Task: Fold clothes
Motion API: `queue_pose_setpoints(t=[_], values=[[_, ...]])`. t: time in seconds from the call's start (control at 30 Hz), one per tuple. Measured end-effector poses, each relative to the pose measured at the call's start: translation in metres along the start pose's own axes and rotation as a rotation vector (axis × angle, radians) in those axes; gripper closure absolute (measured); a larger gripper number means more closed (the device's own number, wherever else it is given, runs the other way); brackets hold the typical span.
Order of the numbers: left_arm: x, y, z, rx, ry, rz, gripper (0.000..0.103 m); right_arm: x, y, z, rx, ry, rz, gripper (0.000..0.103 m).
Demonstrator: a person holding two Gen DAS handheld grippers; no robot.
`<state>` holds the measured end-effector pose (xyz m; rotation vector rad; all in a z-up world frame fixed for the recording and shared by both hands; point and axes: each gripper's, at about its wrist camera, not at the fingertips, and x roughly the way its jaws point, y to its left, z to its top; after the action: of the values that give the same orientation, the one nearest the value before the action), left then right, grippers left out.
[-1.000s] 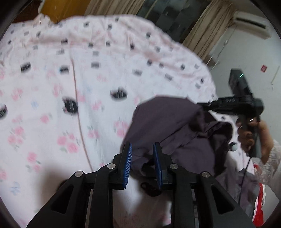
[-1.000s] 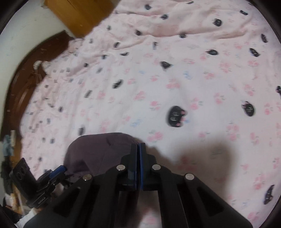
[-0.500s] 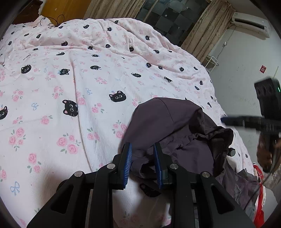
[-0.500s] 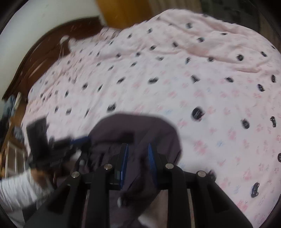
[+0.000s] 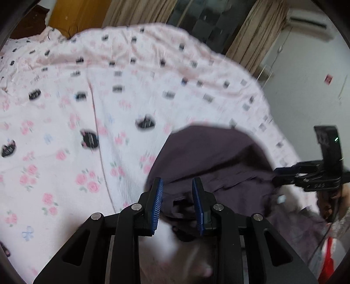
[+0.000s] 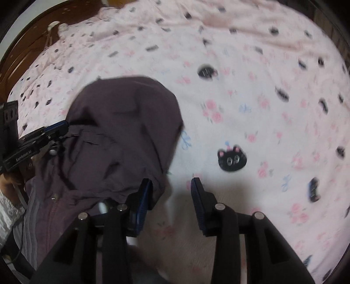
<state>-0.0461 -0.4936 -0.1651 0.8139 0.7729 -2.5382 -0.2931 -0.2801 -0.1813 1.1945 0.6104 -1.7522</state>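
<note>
Scene: dark purple jacket (image 6: 122, 135) bunched on pink cat-print bedspread (image 6: 251, 91) | Left gripper (image 5: 177, 202): part open, jacket cloth between pads, grip unclear | Right gripper (image 6: 171, 195): opening beside jacket's edge, holding nothing | Advice: pinch one layer only, then spread flat.

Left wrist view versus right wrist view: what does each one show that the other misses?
Only the left wrist view shows the curtains, the air conditioner and the right claw from outside. Only the right wrist view shows the dark wooden headboard and the left claw at the garment's edge. Both show the purple garment on the cat-print bedspread.
</note>
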Motion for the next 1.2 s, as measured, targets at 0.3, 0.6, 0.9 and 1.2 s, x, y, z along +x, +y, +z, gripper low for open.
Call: queue_pose_setpoints(t=[0.3, 0.6, 0.9, 1.2], values=[[-0.133, -0.014, -0.006, 0.010, -0.232, 0.043, 0.038, -0.088, 0.059, -0.031, -0.069, -0.224, -0.045, 0.058], [-0.211, -0.002, -0.079, 0.003, -0.215, 0.320, 0.038, -0.109, 0.124, -0.111, -0.057, -0.254, 0.002, 0.054], [-0.208, 0.045, -0.126, -0.033, 0.000, 0.731, 0.038, -0.106, 0.131, -0.163, 0.013, -0.190, -0.054, 0.052], [-0.241, 0.140, -0.141, -0.331, 0.099, 0.457, 0.038, -0.114, 0.169, -0.109, -0.216, -0.131, 0.022, 0.052]])
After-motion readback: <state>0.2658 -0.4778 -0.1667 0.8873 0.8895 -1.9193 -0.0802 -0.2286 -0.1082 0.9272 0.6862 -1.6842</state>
